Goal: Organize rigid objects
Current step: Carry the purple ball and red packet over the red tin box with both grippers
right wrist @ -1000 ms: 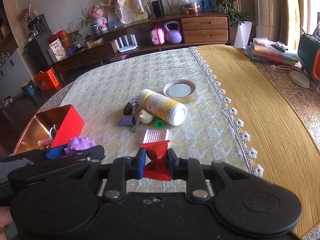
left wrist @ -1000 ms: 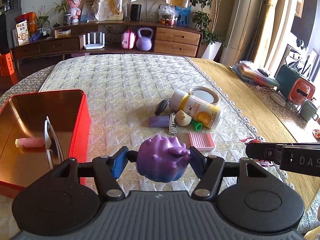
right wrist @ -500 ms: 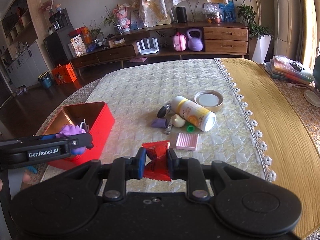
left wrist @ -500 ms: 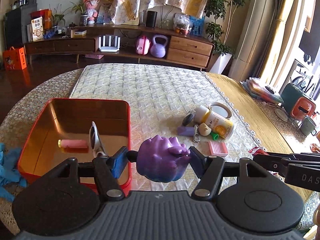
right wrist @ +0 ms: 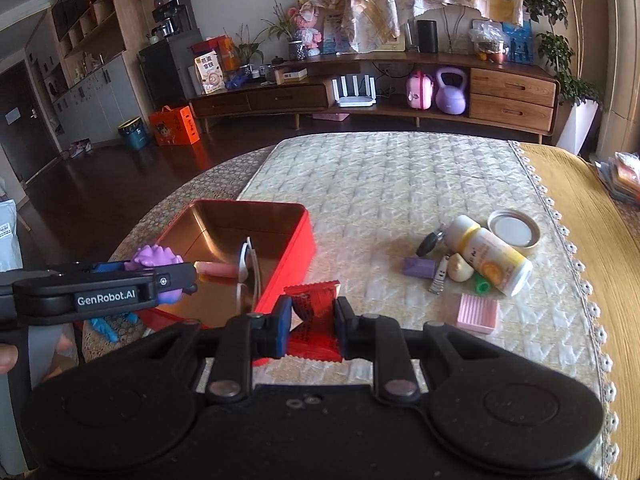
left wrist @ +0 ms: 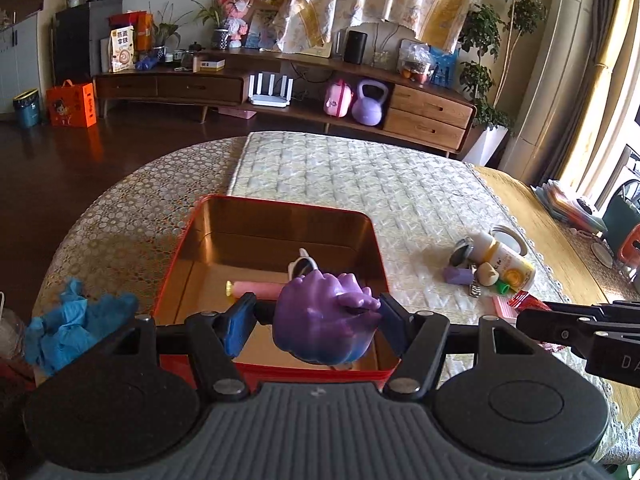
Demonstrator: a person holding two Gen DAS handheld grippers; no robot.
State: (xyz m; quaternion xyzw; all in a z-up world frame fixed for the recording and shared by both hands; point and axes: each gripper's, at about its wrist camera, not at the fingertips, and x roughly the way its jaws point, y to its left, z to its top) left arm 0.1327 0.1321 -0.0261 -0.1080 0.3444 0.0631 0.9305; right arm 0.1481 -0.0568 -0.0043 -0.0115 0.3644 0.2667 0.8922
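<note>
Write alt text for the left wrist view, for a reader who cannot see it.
The left gripper holds a purple spiky toy over the near edge of an open red tin, which already contains a pink tube and white-framed glasses. To the right, a yellow-and-white bottle lies among small items on a quilted cloth.

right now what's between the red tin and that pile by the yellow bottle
Only bare quilted cloth. In the right wrist view nothing lies between the red tin and the pile beside the yellow bottle; the purple block is the pile's nearest piece.
</note>
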